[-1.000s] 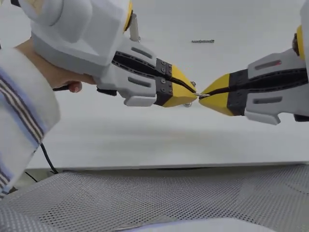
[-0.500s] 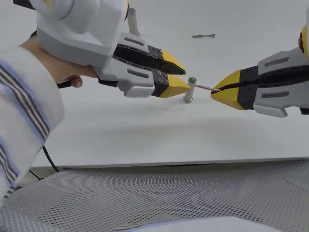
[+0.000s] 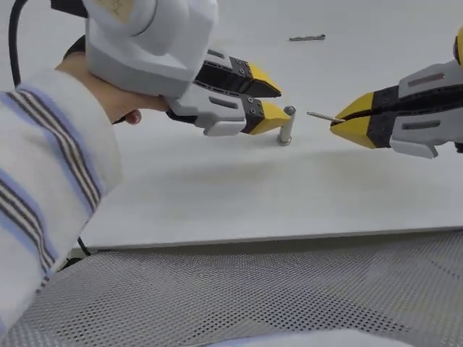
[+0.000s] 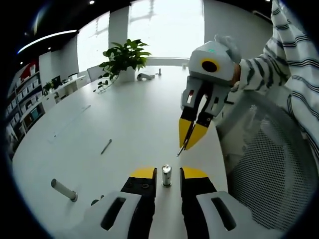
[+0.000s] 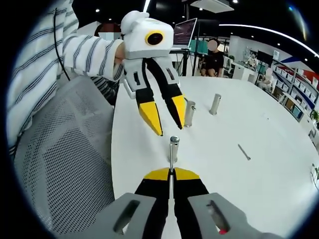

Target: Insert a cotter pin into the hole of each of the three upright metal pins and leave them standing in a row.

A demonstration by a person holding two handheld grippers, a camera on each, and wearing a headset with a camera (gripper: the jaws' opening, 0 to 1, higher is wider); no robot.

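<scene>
Jaws of the right gripper are pressed together on the back end of a cotter pin, whose thin wire legs stick out level toward the metal pin. That metal pin stands upright on the table, between the two grippers. The cotter pin's tip is near its top but apart from it, so nothing is threaded yet. The left gripper has its jaws spread, one to each side of the metal pin and not clamping it, as the left gripper view shows.

To do this step well, I judge the left jaws should first close gently on the lower shaft, so the smooth round metal pin cannot tip or spin when pushed. The hole is too small to make out, so it should be turned to face the right gripper before the wire goes forward. The cotter pin then wants a straight, level push along the hole's line. Coming in at an angle would likely bend the slim wire or knock the metal pin over.

The metal pin is a short, shiny cylinder whose foot looks a little wider. The jaw tips are yellow tapering wedges, and the table is white, smooth and matt. Two more metal pins stand upright further back, and a spare cotter pin lies flat on the table.
</scene>
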